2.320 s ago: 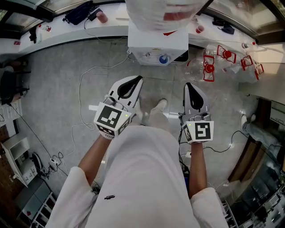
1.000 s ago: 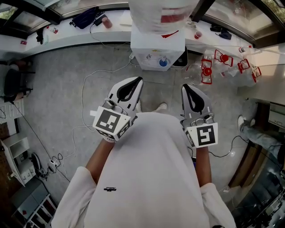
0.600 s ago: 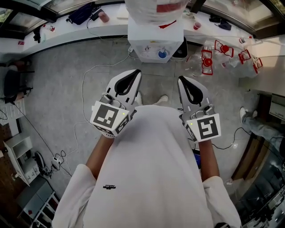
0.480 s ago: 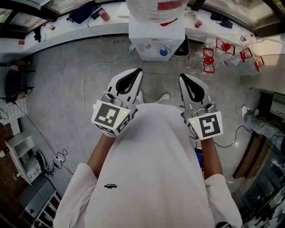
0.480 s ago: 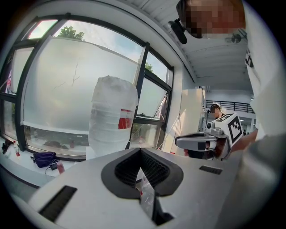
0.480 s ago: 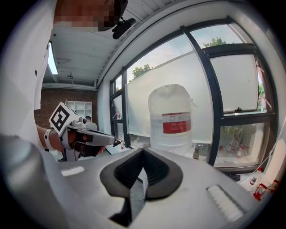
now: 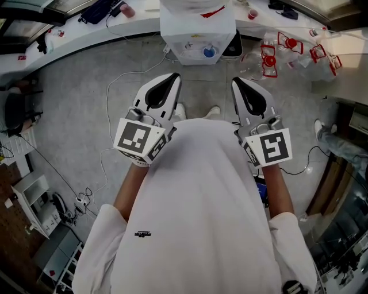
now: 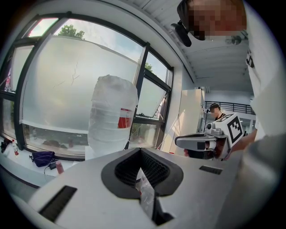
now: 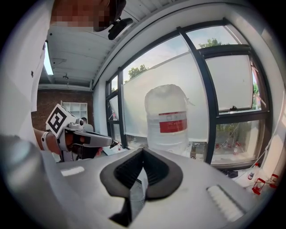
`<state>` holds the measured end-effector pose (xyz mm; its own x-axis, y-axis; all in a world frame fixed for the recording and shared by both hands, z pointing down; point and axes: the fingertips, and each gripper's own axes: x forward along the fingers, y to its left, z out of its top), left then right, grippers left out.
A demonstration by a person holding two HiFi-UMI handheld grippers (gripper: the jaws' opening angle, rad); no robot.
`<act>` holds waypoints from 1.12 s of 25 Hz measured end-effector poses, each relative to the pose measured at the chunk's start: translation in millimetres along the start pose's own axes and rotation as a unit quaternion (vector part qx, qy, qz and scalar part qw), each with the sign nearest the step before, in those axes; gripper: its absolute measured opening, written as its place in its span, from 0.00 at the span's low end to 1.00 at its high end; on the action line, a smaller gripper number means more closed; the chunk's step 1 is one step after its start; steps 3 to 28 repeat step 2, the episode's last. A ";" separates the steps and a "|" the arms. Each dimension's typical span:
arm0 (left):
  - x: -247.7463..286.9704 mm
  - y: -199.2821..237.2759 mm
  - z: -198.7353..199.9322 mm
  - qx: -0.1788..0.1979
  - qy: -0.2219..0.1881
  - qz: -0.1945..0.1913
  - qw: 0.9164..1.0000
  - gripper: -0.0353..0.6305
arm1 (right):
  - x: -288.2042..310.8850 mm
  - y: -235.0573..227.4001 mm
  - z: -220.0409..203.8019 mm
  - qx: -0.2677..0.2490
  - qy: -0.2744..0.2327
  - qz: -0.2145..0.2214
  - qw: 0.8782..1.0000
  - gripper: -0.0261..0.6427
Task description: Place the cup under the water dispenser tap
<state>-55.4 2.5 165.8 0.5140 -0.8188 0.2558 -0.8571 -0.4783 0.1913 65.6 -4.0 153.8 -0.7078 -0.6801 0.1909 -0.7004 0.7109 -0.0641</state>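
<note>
The white water dispenser stands at the top middle of the head view, with a blue tap on its front and a big clear bottle on top. A pink cup and a red cup sit on the counter behind it. My left gripper and right gripper hang side by side above the floor, short of the dispenser. Both are shut with nothing in them. Each shows in the other's view: right gripper, left gripper.
A white counter runs under the windows behind the dispenser, with a dark bag on it. Red-and-clear holders lie on the floor to the dispenser's right. A white cable trails over the grey floor at left.
The dispenser has slid toward the top edge of the head view. Both grippers stay shut and side by side, shifted only slightly upward in the frame.
</note>
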 end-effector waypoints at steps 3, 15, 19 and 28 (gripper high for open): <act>-0.3 1.3 1.6 0.000 -0.002 0.001 1.000 0.05 | 1.3 -1.3 0.5 0.002 -0.005 -0.003 1.000 0.06; -0.3 1.3 1.6 0.000 -0.002 0.001 1.000 0.05 | 1.3 -1.3 0.5 0.002 -0.005 -0.003 1.000 0.06; -0.3 1.3 1.6 0.000 -0.002 0.001 1.000 0.05 | 1.3 -1.3 0.5 0.002 -0.005 -0.003 1.000 0.06; -0.3 1.3 1.6 0.000 -0.002 0.001 1.000 0.05 | 1.3 -1.3 0.5 0.002 -0.005 -0.003 1.000 0.06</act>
